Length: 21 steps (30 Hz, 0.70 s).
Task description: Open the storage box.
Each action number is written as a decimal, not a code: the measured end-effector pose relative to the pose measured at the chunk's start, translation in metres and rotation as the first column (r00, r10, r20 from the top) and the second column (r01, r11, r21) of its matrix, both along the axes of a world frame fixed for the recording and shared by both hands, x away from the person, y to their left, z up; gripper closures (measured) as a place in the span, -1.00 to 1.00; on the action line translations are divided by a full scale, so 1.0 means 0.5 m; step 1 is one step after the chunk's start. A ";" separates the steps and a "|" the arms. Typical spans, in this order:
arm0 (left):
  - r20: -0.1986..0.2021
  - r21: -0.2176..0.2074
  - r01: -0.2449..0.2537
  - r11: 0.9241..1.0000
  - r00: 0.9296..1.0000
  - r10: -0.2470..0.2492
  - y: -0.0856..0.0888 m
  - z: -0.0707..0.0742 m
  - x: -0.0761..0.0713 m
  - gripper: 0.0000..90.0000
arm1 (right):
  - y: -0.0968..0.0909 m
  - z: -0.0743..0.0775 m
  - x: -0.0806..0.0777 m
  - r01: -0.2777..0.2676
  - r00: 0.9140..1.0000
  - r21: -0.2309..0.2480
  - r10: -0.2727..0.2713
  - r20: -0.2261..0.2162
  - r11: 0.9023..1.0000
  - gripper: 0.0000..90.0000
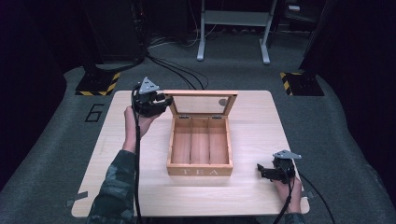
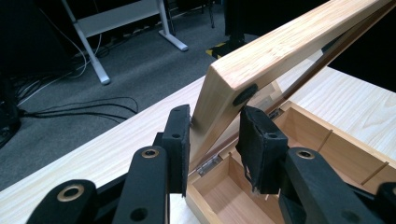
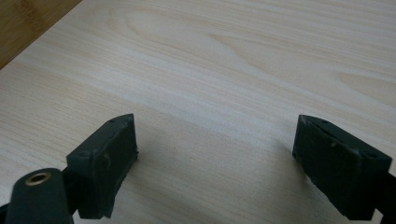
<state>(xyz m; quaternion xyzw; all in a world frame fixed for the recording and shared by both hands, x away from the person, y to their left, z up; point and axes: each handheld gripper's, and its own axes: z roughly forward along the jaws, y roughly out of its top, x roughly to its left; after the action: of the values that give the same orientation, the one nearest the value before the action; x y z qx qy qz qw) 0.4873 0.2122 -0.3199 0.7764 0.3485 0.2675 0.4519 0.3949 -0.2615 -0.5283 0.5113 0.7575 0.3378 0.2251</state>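
Observation:
A wooden tea box [image 1: 200, 171] marked TEA stands mid-table, its three compartments bare. Its glass-paned lid [image 1: 201, 93] is raised at the back. My left gripper [image 1: 163, 100] is at the lid's left corner, held by a hand in a camouflage sleeve. In the left gripper view that gripper [image 2: 215, 116] is shut on the lid [image 2: 289, 46], with both pads against the frame's corner above the box [image 2: 198, 203]. My right gripper [image 1: 261, 170] rests low by the table's front right corner. In its own view the right gripper [image 3: 215, 135] is open over bare wood.
The light wooden table [image 1: 252, 121] has free room on both sides of the box. The box's side [image 3: 23, 23] shows at the upper left of the right gripper view. Cables [image 1: 177, 70] and stand feet [image 1: 98, 84] lie on the grey floor beyond the table.

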 end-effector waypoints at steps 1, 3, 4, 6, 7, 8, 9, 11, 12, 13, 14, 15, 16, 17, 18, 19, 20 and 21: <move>-0.001 -0.002 -0.001 1.000 1.000 0.001 0.000 0.000 0.000 0.43 | 0.000 0.000 0.000 0.000 1.000 0.000 0.000 0.000 1.000 -0.71; -0.001 -0.002 -0.001 1.000 1.000 0.001 0.000 0.000 0.000 0.43 | 0.000 0.000 0.000 0.000 1.000 0.000 0.000 0.000 1.000 -0.71; -0.007 0.002 0.004 1.000 1.000 -0.004 0.001 0.001 0.000 0.43 | 0.000 0.000 0.000 0.000 1.000 0.000 0.000 0.000 1.000 -0.71; -0.007 0.002 0.004 1.000 1.000 -0.004 0.001 0.001 0.000 0.43 | 0.000 0.000 0.000 0.000 1.000 0.000 0.000 0.000 1.000 -0.71; -0.004 -0.004 -0.001 1.000 1.000 0.001 0.000 0.000 0.000 0.43 | 0.000 0.000 0.000 0.000 1.000 0.000 0.000 0.000 1.000 -0.71; -0.005 -0.004 0.000 1.000 1.000 0.000 0.000 0.000 0.001 0.43 | 0.000 0.000 0.000 -0.001 1.000 0.000 0.001 0.000 1.000 -0.71; -0.005 -0.003 -0.001 1.000 1.000 0.001 0.000 0.000 0.001 0.43 | 0.000 0.000 0.000 0.000 1.000 0.000 0.000 0.000 1.000 -0.71; -0.003 -0.002 -0.001 1.000 1.000 0.001 -0.001 0.000 0.001 0.43 | 0.000 0.000 0.000 0.000 1.000 0.000 0.000 0.000 1.000 -0.71; -0.004 -0.003 -0.002 1.000 1.000 0.002 -0.001 0.001 0.001 0.43 | 0.000 0.000 0.000 0.000 1.000 0.000 0.000 0.000 1.000 -0.71; -0.005 0.000 -0.001 1.000 1.000 0.001 0.000 0.001 0.001 0.43 | 0.000 0.000 0.000 0.000 1.000 0.000 0.000 0.000 1.000 -0.71; -0.005 0.000 -0.001 1.000 1.000 0.001 0.000 0.001 0.001 0.43 | 0.000 0.000 0.000 0.000 1.000 0.000 0.000 0.000 1.000 -0.71; -0.006 0.002 0.000 1.000 1.000 0.000 0.000 0.001 0.001 0.43 | 0.000 0.000 0.000 0.000 1.000 0.000 0.000 0.000 1.000 -0.71; -0.006 0.003 0.000 1.000 1.000 0.000 0.000 0.002 0.001 0.43 | 0.000 0.000 0.000 0.000 1.000 0.000 0.000 0.000 1.000 -0.71; -0.006 0.003 0.000 1.000 1.000 0.000 0.000 0.002 0.001 0.43 | 0.000 0.000 0.000 0.000 1.000 0.000 0.000 0.000 1.000 -0.71; -0.005 0.002 -0.001 1.000 1.000 0.001 0.000 0.001 0.001 0.43 | 0.000 0.000 0.000 0.000 1.000 0.000 0.000 0.000 1.000 -0.71; -0.006 0.003 0.000 1.000 1.000 0.000 0.000 0.001 0.001 0.43 | 0.000 0.000 0.000 0.000 1.000 0.000 0.000 0.000 1.000 -0.71; -0.006 0.003 0.000 1.000 1.000 0.000 0.000 0.002 0.001 0.43 | 0.000 0.000 0.000 0.000 1.000 0.000 0.000 0.000 1.000 -0.71; -0.006 0.004 0.000 1.000 1.000 0.000 0.000 0.002 0.001 0.43 | 0.000 0.000 0.000 0.000 1.000 0.000 0.000 0.000 1.000 -0.71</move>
<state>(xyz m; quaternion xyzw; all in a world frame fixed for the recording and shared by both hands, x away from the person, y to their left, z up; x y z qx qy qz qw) 0.4880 0.2120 -0.3191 0.7780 0.3495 0.2658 0.4494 0.3949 -0.2615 -0.5283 0.5114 0.7575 0.3378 0.2251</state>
